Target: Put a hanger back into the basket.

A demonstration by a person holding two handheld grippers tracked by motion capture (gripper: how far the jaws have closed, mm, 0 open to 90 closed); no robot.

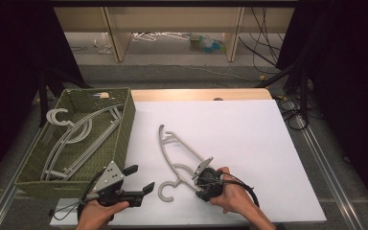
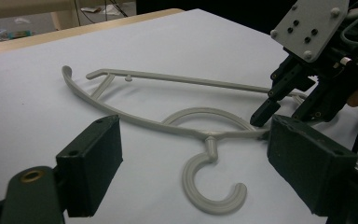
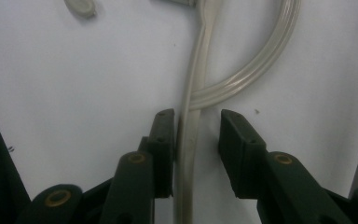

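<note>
Right hand-held gripper (image 3: 196,140) jaws part-open astride hanger (image 3: 189,149) w/o clamping; left hand-held gripper (image 2: 193,163) wide open, empty.

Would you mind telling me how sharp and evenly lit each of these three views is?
High view: the white table sheet is evenly lit, the surroundings dark, fine detail soft. Left gripper view: the grey hanger is fairly sharp, while the near left tongs look blurred. Right gripper view: dimmer and soft throughout, with the right tongs casting slight shadow around the hanger's arm.
</note>
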